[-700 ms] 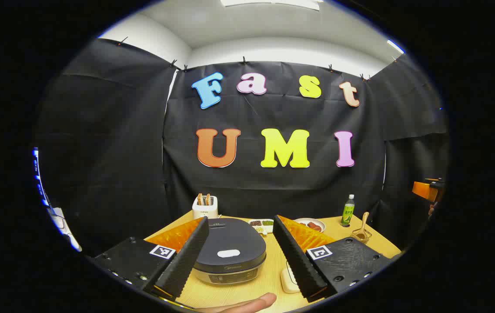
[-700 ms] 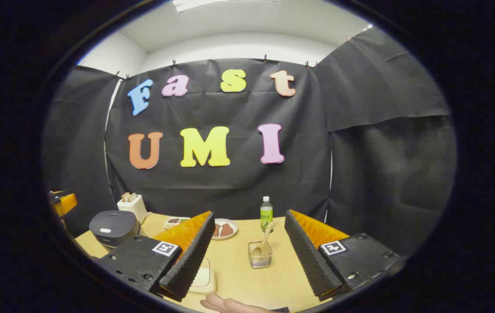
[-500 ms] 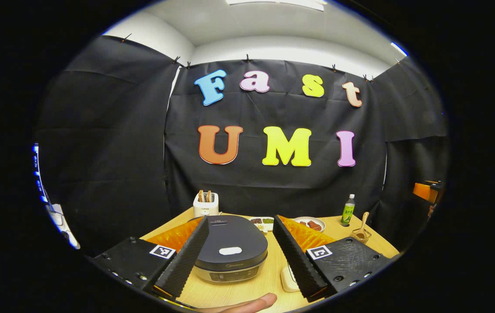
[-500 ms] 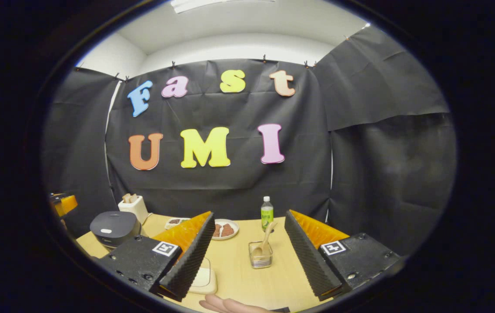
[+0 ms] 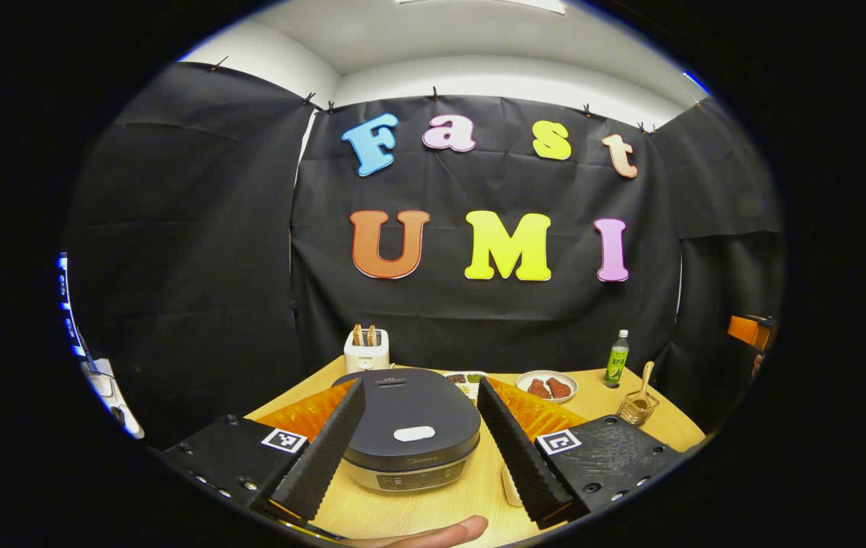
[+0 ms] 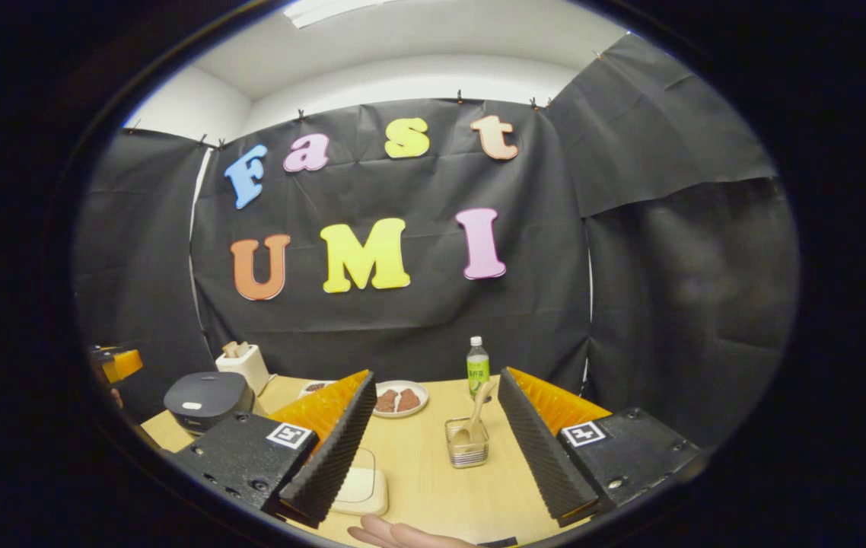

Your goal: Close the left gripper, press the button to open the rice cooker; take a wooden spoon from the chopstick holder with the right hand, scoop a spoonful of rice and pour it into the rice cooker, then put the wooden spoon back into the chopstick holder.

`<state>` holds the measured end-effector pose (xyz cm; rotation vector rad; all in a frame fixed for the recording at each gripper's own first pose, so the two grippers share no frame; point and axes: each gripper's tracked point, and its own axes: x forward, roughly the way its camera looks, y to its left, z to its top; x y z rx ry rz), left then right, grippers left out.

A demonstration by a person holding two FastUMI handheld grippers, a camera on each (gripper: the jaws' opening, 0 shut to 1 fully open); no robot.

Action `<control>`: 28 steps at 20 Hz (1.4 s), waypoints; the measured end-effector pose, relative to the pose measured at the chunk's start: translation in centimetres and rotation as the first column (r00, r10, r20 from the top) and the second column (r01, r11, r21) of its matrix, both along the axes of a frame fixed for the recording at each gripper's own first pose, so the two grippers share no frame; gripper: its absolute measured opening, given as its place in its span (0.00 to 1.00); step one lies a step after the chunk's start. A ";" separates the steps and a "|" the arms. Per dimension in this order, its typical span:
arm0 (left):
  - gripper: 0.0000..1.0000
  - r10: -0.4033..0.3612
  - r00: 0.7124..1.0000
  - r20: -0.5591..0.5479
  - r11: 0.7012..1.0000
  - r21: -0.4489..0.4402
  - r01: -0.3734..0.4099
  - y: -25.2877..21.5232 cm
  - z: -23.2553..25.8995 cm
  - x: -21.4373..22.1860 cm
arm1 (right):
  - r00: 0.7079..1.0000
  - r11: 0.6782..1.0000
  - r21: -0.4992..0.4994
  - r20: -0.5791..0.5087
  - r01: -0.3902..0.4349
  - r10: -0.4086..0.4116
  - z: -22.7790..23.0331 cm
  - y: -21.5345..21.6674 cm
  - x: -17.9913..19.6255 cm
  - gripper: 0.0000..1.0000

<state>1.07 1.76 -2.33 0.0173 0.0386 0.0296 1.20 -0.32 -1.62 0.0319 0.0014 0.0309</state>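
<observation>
On the wooden table (image 5: 433, 510), the rice cooker (image 5: 410, 438) sits between the wide-spread left hand-held gripper (image 5: 425, 498) fingers.

Closed rice cooker (image 5: 410, 434), spoon (image 6: 473, 418) upright

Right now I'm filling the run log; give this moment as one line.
stage: start | left gripper: open, rice cooker between fingers, lid shut | right gripper: open, facing wooden spoon in chopstick holder
</observation>
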 end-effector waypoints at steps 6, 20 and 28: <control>0.94 0.018 0.998 -0.065 1.000 -0.015 -0.019 0.3 -2.2 1.5 | 1.000 1.000 -0.012 -0.003 0.013 -0.013 -1.6 -1.2 0.5 1.00; 0.15 -0.066 0.958 -0.279 0.998 0.004 0.070 -1.3 -7.6 3.5 | 1.000 0.998 0.061 0.007 0.006 -0.006 -2.5 -2.7 0.5 1.00; 0.00 0.006 0.926 -0.379 1.000 -0.007 -0.010 1.2 -10.9 6.2 | 1.000 0.998 0.061 -0.027 -0.001 0.003 -3.8 -3.2 1.3 1.00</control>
